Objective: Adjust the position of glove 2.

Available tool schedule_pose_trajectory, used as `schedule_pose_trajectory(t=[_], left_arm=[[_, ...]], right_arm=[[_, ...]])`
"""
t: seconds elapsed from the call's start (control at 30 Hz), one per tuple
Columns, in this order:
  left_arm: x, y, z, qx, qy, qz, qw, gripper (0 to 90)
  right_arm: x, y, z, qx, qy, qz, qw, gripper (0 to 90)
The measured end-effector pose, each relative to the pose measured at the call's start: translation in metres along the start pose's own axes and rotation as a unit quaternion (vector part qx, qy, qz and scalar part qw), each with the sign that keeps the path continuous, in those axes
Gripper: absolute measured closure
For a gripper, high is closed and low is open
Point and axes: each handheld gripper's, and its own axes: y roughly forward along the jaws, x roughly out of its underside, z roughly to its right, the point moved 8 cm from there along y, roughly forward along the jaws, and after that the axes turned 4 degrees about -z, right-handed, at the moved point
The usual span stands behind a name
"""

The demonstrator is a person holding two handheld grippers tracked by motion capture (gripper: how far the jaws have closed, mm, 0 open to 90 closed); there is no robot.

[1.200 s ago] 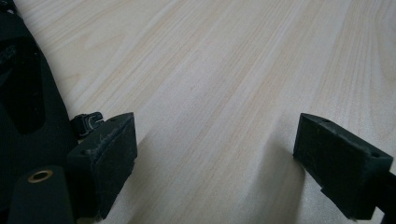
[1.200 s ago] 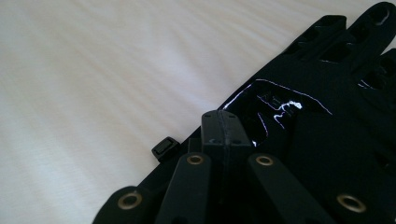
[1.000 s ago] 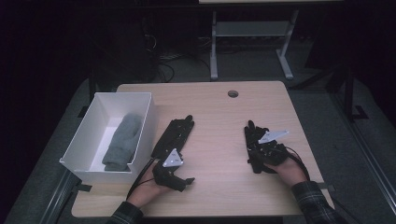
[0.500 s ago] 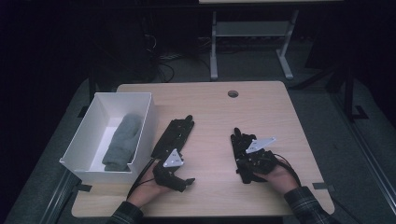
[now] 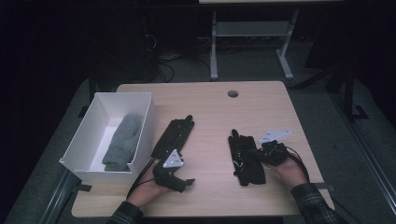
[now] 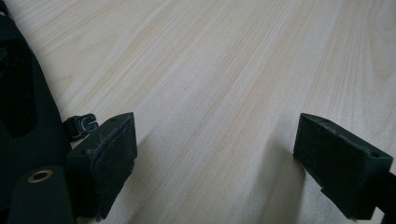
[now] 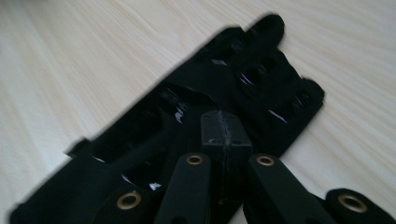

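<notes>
R gripper [image 5: 243,156], fingers pressing together, is lying over black glove [image 7: 243,79] mid-right of table [image 5: 210,102]. L gripper [image 6: 215,154], fingers standing wide open w/ nothing between, is sitting beside 2nd glove [image 5: 175,135], lower centre.

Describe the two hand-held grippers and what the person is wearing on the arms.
Both hand-held grippers, left and right, are black with blocky black jaws, brass-coloured rivets, a grey three-cornered plate on top and a thin black cable trailing back. The sleeves are dark plaid.

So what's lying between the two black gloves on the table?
Nothing: in the high view, bare table separates the left glove from the right glove.
</notes>
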Motion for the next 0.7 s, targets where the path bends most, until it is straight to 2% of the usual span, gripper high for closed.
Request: schedule_pose_trajectory(t=[0.07, 0.13, 0.47, 0.53, 0.6, 0.67, 0.7], left_arm=[[0.000, 0.000, 0.000, 0.000, 0.000, 0.000, 1.0000, 12.8], [0.000, 0.000, 0.000, 0.000, 0.000, 0.000, 1.0000, 12.8], [0.000, 0.000, 0.000, 0.000, 0.000, -0.001, 1.0000, 12.8], [0.000, 0.000, 0.000, 0.000, 0.000, -0.001, 1.0000, 12.7], [0.000, 0.000, 0.000, -0.001, 0.000, 0.000, 1.0000, 12.7], [0.000, 0.001, 0.000, -0.002, -0.001, 0.002, 1.0000, 12.6], [0.000, 0.001, 0.000, -0.002, -0.001, 0.001, 1.0000, 12.6]], right_arm=[[0.006, 0.004, 0.004, -0.003, 0.000, -0.016, 0.9999, 90.0], [0.010, 0.009, 0.001, -0.006, -0.002, -0.027, 0.9996, 90.0], [0.022, -0.001, -0.021, -0.031, -0.026, -0.030, 0.9987, 89.7], [0.021, -0.003, -0.022, -0.031, -0.027, -0.024, 0.9989, 85.3], [0.015, -0.011, -0.019, -0.030, -0.020, 0.004, 0.9993, 81.2], [0.012, -0.018, -0.011, -0.006, -0.010, 0.028, 0.9995, 68.7], [0.014, -0.019, -0.006, 0.007, -0.007, 0.028, 0.9996, 62.1]])
